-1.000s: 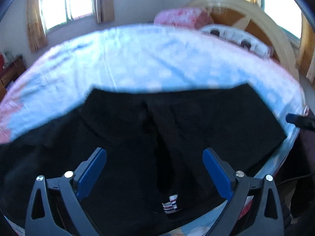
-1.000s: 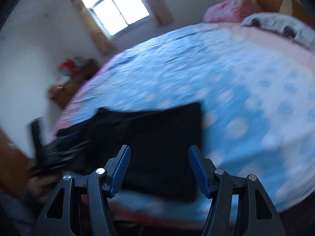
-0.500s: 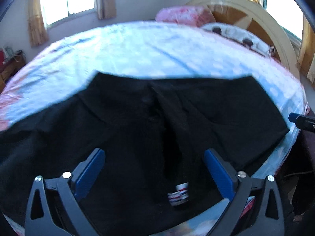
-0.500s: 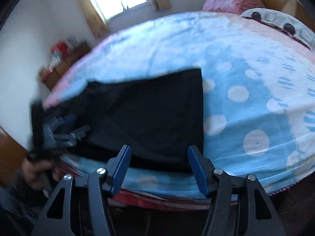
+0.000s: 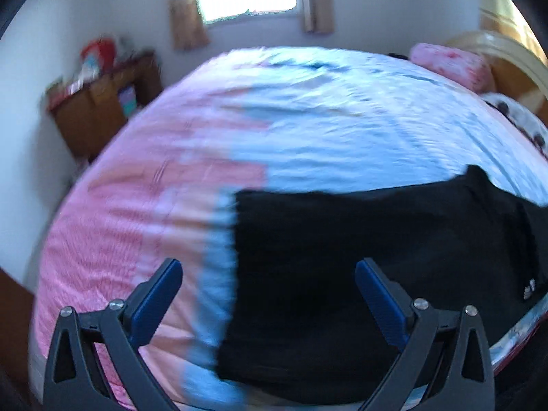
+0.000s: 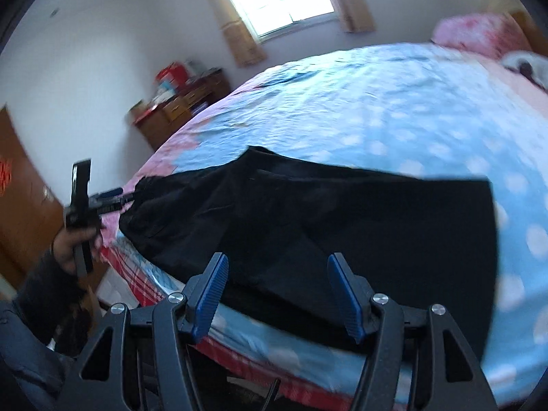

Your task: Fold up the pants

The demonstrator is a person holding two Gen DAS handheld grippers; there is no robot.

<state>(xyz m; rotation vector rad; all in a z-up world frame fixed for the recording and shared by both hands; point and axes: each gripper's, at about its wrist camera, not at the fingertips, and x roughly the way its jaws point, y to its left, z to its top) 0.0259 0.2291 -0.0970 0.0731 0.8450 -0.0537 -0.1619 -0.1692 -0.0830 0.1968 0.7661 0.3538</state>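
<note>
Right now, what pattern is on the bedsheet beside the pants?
Blue bedsheet with white polka dots, clearest in the right wrist view beside the pants.

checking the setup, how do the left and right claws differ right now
The left claw hangs over the black pants' straight end edge, half above pink bedsheet; the right claw sits over the pants' near side by the bed edge. The left gap looks wider. Both are open and empty.

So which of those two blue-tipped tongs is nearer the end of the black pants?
The left tongs: open, with the black fabric pants' straight end edge showing between their tips. The right tongs hang open over the pants' middle.
</note>
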